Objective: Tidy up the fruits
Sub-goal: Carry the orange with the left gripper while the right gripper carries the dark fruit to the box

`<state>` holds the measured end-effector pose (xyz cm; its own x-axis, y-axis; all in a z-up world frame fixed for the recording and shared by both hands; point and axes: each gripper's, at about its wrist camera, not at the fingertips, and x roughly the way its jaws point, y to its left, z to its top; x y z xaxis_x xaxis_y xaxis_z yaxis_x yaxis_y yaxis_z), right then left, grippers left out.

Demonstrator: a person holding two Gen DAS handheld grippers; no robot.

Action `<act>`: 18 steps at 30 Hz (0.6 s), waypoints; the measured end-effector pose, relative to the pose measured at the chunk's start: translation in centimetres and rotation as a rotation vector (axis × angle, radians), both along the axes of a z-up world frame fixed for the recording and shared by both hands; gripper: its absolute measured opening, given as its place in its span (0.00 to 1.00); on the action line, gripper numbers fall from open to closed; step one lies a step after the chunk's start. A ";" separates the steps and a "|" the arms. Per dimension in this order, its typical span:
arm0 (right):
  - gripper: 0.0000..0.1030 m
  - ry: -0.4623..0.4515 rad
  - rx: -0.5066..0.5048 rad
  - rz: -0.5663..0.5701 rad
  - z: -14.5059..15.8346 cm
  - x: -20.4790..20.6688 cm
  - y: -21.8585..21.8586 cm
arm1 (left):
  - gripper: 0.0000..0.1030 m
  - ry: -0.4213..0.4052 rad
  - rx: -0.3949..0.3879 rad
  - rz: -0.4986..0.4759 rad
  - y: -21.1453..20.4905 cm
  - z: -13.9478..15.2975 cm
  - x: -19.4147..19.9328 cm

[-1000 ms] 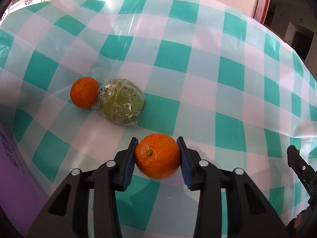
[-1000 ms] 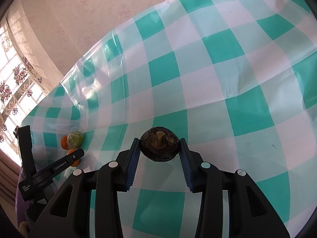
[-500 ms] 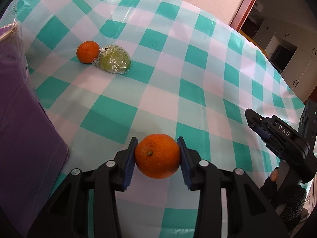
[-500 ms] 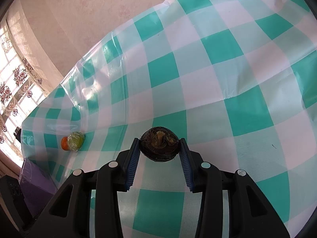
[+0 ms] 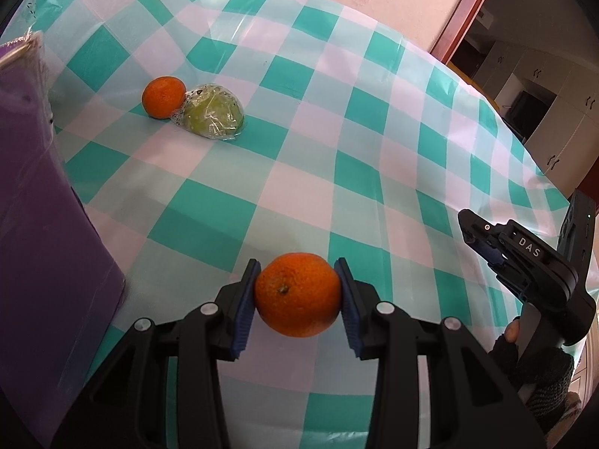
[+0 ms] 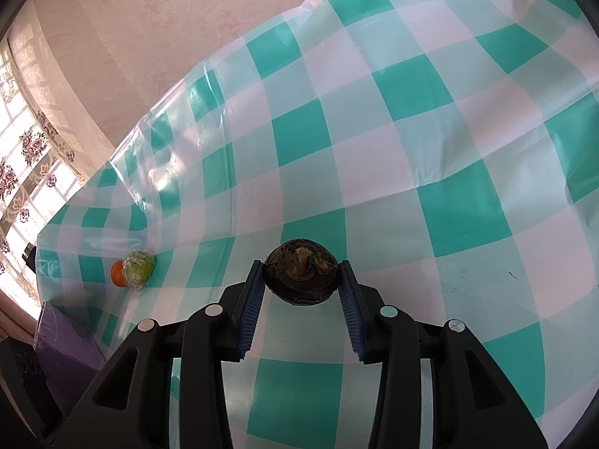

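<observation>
Left hand-held gripper point(image 5: 298, 292) clenching an orange point(image 5: 298, 294) between its blue pads point(image 5: 241, 310), holding it clear above the desk point(image 5: 374, 157) draped in a teal-and-white checked plastic cloth. Right hand-held gripper point(image 6: 301, 284) grasping a dark brown, rough-skinned round fruit point(image 6: 299, 271) with a dried tuft facing the camera, pads pressing on both sides, likewise hanging above the checked cloth. Lying farther back on the desk, a second orange point(image 5: 163, 96) touching a green fruit wrapped in clear plastic film point(image 5: 210, 116), the two sitting side by side and well apart from both held fruits. Standing at the left edge of the left wrist view, a purple box point(image 5: 41, 232) in a clear wrapper, resting on the desk near the lying pair. Showing at the right of the same view, the right hand-held gripper's black body marked "DAS", with a person's gloved hand point(image 5: 539, 378) gripping its handle below. Beyond the desk, a pale pink wall point(image 6: 149, 18) and a patterned window curtain point(image 6: 26, 157).
</observation>
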<state>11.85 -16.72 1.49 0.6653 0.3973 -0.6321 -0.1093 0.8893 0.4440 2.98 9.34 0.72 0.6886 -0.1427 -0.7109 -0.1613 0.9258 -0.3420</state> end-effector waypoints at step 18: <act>0.39 0.004 -0.085 -0.035 0.8 -6.9 2.3 | 0.40 -0.040 0.024 -0.013 -0.4 0.6 -2.3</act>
<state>5.00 -14.40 2.28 0.6751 0.3184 -0.6655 -0.0758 0.9272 0.3667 0.65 8.95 1.34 0.7149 -0.1352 -0.6861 -0.1353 0.9358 -0.3254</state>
